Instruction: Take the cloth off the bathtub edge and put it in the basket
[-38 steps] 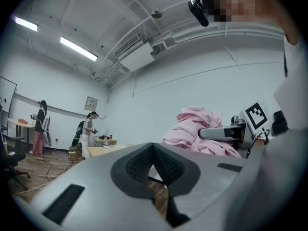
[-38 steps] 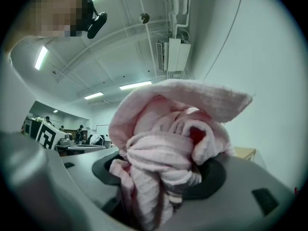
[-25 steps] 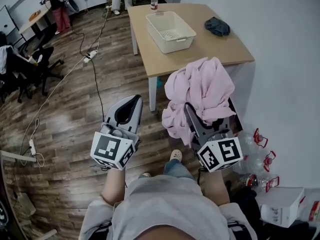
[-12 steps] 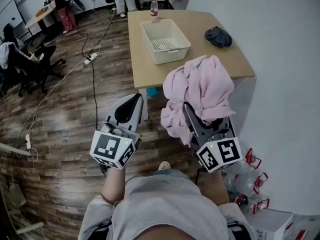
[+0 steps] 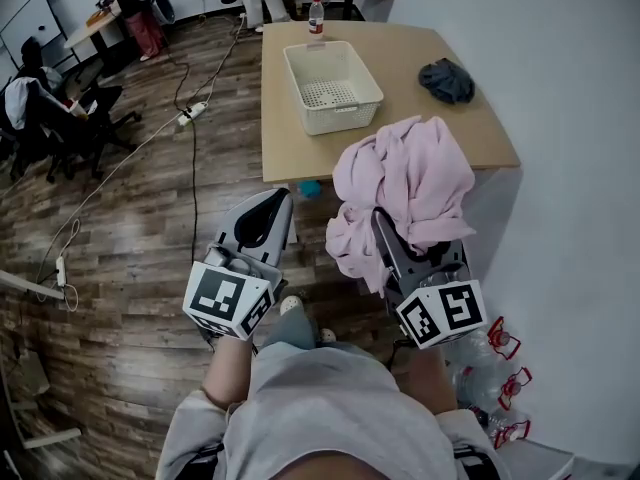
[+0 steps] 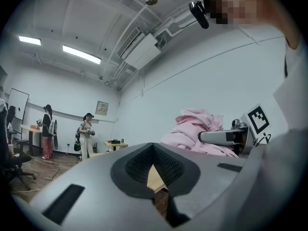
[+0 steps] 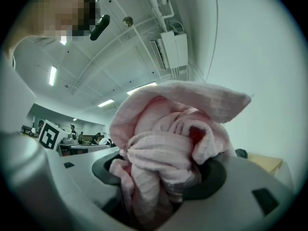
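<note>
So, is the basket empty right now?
Empty: the basket shows its bare slotted bottom, and the pink cloth is bunched in the right gripper.

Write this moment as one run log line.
right gripper: shut on pink cloth | left gripper: shut, empty | white basket: empty, on wooden table

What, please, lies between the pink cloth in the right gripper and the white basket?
Only bare tabletop separates pink cloth from basket, seen in the head view.

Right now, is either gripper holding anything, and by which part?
The right gripper is clamped on the pink cloth, by a bunched wad of its folds; the rest heaps over the jaws. The left gripper is shut and empty.
</note>
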